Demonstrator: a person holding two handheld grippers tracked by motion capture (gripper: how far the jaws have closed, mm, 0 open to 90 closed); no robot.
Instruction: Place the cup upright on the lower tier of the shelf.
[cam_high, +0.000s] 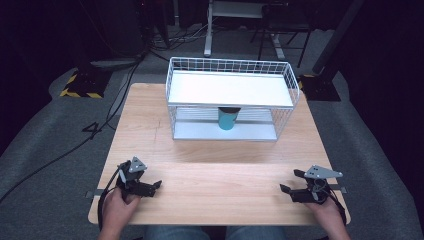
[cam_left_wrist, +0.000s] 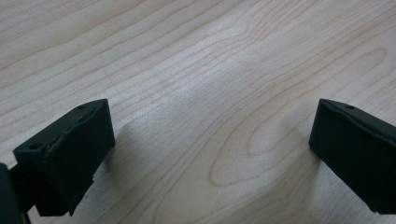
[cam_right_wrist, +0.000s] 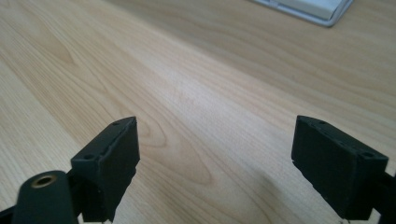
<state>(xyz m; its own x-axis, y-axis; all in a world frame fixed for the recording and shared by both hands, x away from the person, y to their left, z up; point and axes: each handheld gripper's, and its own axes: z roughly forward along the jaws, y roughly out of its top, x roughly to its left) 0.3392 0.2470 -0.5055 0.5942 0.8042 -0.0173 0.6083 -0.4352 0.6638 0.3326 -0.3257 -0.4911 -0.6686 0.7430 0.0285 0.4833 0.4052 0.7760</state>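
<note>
Light wooden square table (cam_high: 210, 175), high view. White wire two-tier rack (cam_high: 231, 97) stands at 12 o'clock on the tabletop, with a solid white upper shelf and a pale lower shelf. A teal cylindrical cup with a dark rim (cam_high: 227, 119) stands upright on the lower shelf, near its middle, under the upper shelf.

Left black two-jaw gripper (cam_high: 146, 181) sits at 7 o'clock, held in the person's left hand (cam_high: 120, 206); jaws spread wide apart, nothing between them, bare wood beneath in the left gripper view.

Right black two-jaw gripper (cam_high: 292, 181) sits at 5 o'clock in the right hand (cam_high: 327, 209); jaws likewise wide apart and empty. Both grippers are well apart from the rack.
</note>
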